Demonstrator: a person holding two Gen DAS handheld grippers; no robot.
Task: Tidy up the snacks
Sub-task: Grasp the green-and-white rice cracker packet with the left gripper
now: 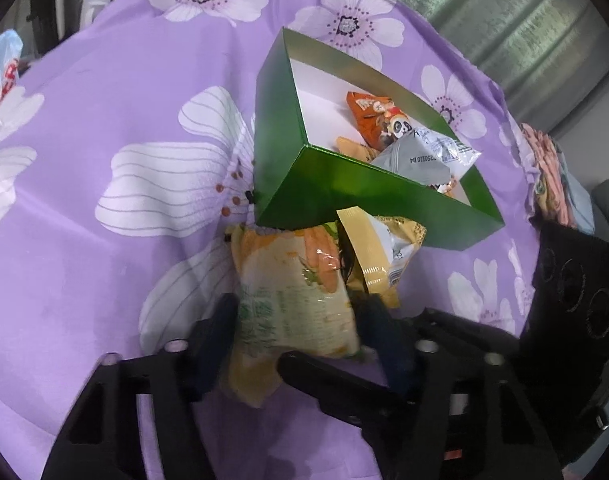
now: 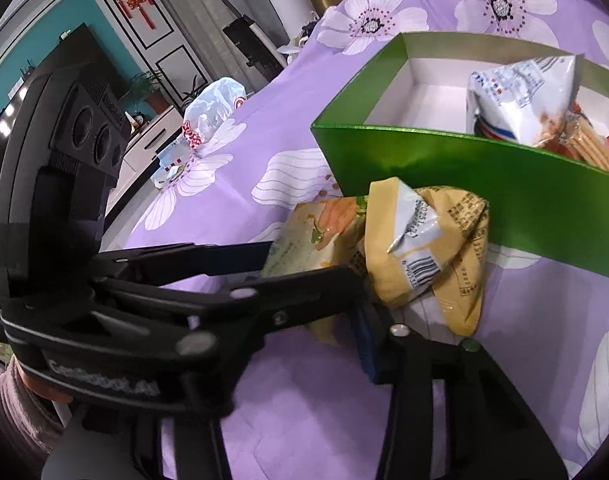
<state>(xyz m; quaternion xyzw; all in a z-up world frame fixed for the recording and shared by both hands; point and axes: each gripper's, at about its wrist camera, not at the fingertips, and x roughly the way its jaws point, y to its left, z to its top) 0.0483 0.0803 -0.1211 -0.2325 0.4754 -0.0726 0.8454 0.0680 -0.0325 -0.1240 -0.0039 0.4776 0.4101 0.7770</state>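
Note:
A green box point(image 1: 344, 196) with a white inside lies on the purple flowered cloth and holds an orange panda packet point(image 1: 378, 118) and a grey packet point(image 1: 424, 158). My left gripper point(image 1: 296, 312) is shut on a pale carrot-print snack bag point(image 1: 292, 300), just in front of the box's near corner. A yellow snack packet point(image 1: 378, 252) lies beside it against the box wall. In the right wrist view the left gripper point(image 2: 316, 256) grips the carrot bag point(image 2: 316, 236); the yellow packet point(image 2: 424, 256) sits in front of the green box point(image 2: 484, 184). My right gripper's own fingertips are hidden.
A white and red plastic bag point(image 2: 208, 120) lies on the cloth to the far left. A corrugated metal surface point(image 1: 504, 20) stands behind the table. Folded fabric point(image 1: 552, 176) lies at the right edge. The purple cloth point(image 1: 124, 120) covers the whole surface.

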